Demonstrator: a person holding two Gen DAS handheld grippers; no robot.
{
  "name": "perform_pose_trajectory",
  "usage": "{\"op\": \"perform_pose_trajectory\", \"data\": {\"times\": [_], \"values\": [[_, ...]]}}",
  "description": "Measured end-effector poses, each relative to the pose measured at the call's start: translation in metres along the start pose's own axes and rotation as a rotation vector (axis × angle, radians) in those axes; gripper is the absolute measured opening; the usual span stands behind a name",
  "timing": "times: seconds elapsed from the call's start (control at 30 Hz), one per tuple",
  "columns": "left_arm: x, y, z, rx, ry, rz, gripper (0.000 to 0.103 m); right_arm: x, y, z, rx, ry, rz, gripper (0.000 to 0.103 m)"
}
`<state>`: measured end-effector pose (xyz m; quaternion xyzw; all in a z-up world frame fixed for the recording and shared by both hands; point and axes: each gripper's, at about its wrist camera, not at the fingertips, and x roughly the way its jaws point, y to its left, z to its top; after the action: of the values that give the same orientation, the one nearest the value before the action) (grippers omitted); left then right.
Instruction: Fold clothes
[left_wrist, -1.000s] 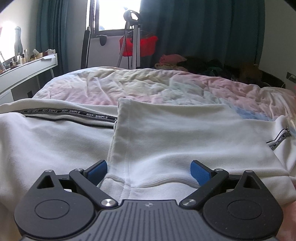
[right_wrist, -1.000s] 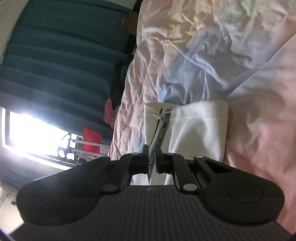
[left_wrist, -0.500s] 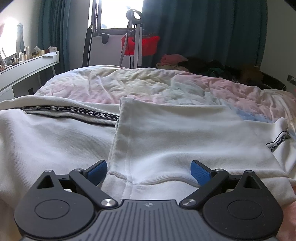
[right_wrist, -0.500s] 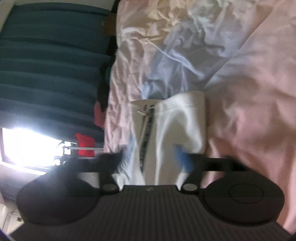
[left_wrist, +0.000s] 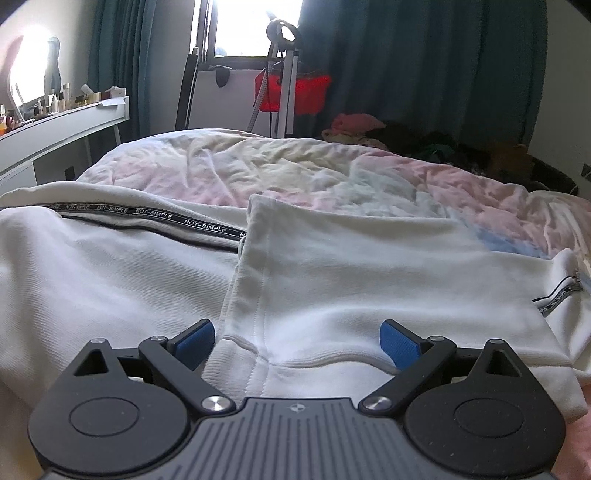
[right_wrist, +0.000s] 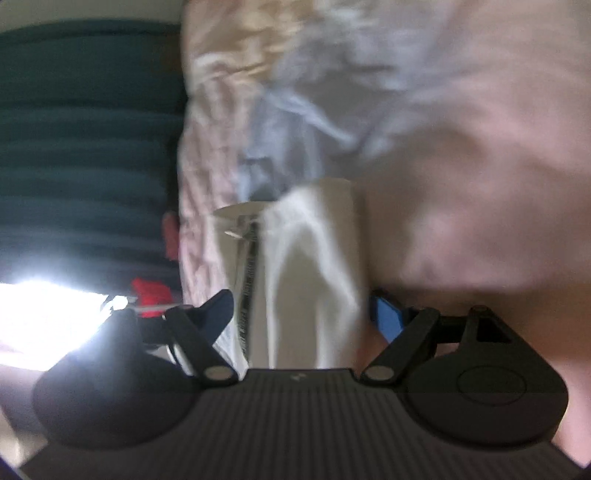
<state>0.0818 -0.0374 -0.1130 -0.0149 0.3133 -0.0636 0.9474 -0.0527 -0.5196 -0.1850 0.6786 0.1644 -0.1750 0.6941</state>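
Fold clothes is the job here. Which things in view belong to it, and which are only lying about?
Belong to the job:
- white garment with black lettered tape, spread on the bed
- left tool, open
- right tool, closing, pads not pressing the cloth

Lying about:
- pastel bedcover
- red bag
- clothes heap
- dressing table

Right view blurred (sweatshirt (right_wrist: 314, 258) edges smeared).

White garment (left_wrist: 369, 280) with black lettered stripe, folded over itself, flat on bed
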Motion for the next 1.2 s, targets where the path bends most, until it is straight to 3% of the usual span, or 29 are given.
{"op": "perform_pose_trajectory", "data": {"times": [0.1,0.2,0.23,0.27,0.37,0.47,0.6,0.63,0.7,0.73,0.77,0.8,0.83,0.87,1.0,1.1,1.2], "values": [[0.001,-0.001,0.0,-0.004,0.002,0.003,0.098,0.015,0.007,0.001,-0.056,-0.005,0.046,0.082],[0.001,0.0,-0.001,-0.005,0.002,0.001,0.098,0.023,0.019,-0.002,-0.107,0.031,0.221,0.08],[0.001,-0.001,-0.001,0.004,-0.001,0.003,0.098,0.025,0.023,-0.003,-0.14,0.035,0.24,0.08],[0.001,-0.001,-0.001,0.01,-0.003,0.005,0.098,0.027,0.027,-0.004,-0.171,0.037,0.249,0.081],[0.001,-0.002,-0.001,0.007,-0.004,0.006,0.098,0.035,0.029,-0.008,-0.215,0.007,0.128,0.078],[0.002,-0.002,-0.001,0.007,-0.005,0.009,0.098,0.046,0.036,-0.012,-0.294,0.006,0.075,0.08],[0.001,-0.003,-0.001,0.006,-0.006,0.011,0.098,0.055,0.059,-0.03,-0.398,0.077,0.189,0.08],[0.001,-0.003,-0.001,0.008,-0.006,0.012,0.098,0.055,0.066,-0.036,-0.448,0.056,0.181,0.08],[0.001,-0.003,-0.001,0.012,-0.007,0.014,0.098,0.059,0.07,-0.042,-0.48,0.039,0.119,0.074],[0.001,-0.004,-0.002,0.014,-0.007,0.016,0.098,0.063,0.068,-0.042,-0.471,0.039,0.072,0.063],[0.0,-0.004,-0.002,0.017,-0.008,0.017,0.098,0.067,0.065,-0.043,-0.463,0.04,0.027,0.045],[0.0,-0.004,-0.002,0.02,-0.009,0.018,0.098,0.07,0.062,-0.041,-0.455,0.042,-0.012,0.038],[0.0,-0.004,-0.001,0.025,-0.01,0.018,0.098,0.072,0.06,-0.039,-0.447,0.044,-0.052,0.02],[0.0,-0.004,-0.001,0.03,-0.011,0.019,0.098,0.074,0.057,-0.038,-0.439,0.044,-0.083,0.01],[-0.001,0.001,0.002,0.007,-0.007,0.016,0.098,0.055,0.068,-0.042,-0.446,-0.018,-0.016,0.005],[-0.002,0.007,0.006,-0.015,-0.01,0.026,0.097,0.036,0.096,-0.061,-0.543,-0.078,0.023,0.005],[-0.008,0.015,0.012,-0.038,-0.028,0.041,0.097,0.013,0.142,-0.094,-0.735,-0.145,0.074,0.005]]}}
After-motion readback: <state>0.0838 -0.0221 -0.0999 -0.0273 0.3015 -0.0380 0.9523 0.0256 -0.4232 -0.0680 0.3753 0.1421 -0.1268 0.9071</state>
